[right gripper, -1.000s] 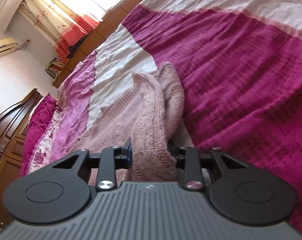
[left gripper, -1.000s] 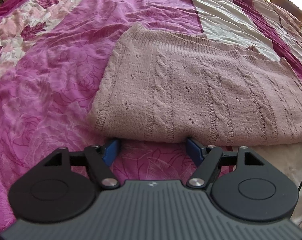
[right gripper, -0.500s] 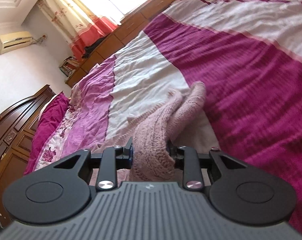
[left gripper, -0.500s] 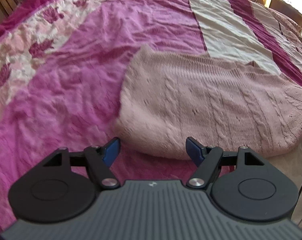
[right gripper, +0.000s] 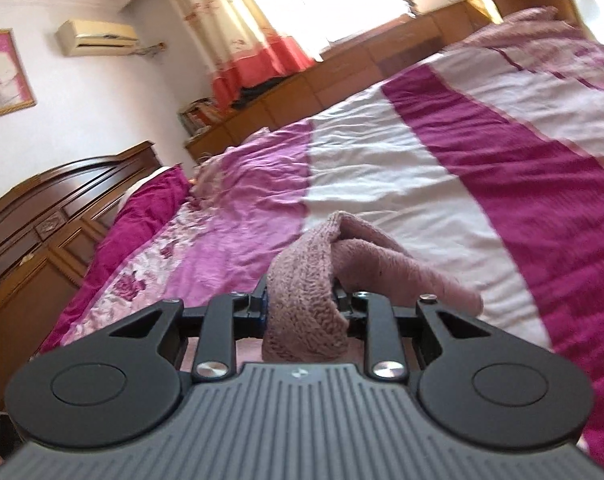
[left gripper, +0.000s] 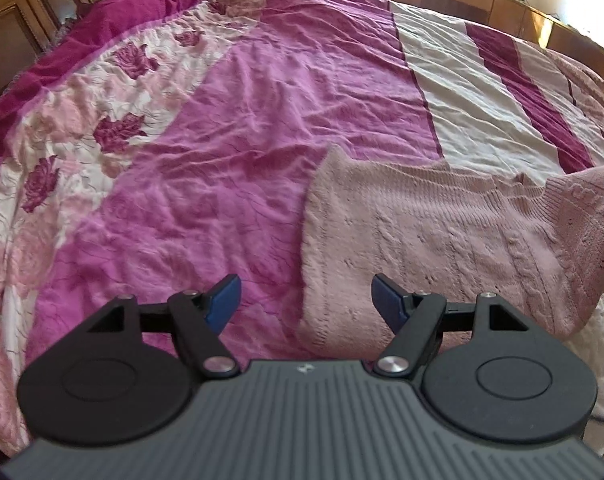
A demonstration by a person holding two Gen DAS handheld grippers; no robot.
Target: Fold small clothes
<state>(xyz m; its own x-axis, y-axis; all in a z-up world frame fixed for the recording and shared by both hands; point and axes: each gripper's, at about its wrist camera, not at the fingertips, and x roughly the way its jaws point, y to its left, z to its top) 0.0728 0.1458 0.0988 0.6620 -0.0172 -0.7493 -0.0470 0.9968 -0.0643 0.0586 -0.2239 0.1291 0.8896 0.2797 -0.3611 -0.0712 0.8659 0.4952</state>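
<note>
A pale pink cable-knit sweater (left gripper: 434,236) lies on the bed, its right side lifted off the covers toward the frame's right edge. Above the sweater's near left corner hangs my left gripper (left gripper: 306,300), open, with nothing between its blue pads (left gripper: 223,302). In the right wrist view my right gripper (right gripper: 302,300) is shut on a bunched fold of the sweater (right gripper: 306,300). The knit bulges out between the jaws and a second fold (right gripper: 386,260) trails off to the right.
The bed wears a crumpled magenta, pink floral and white striped cover (left gripper: 229,152). A dark wooden headboard (right gripper: 53,208) stands at the left, low wooden cabinets (right gripper: 342,60) run along the far side, and curtains (right gripper: 237,28) hang by a bright window.
My left gripper has risen and drawn back from the sweater's near edge, still open. My right gripper has lifted and rolled with the sweater fold in it, pulling the sweater's right side up.
</note>
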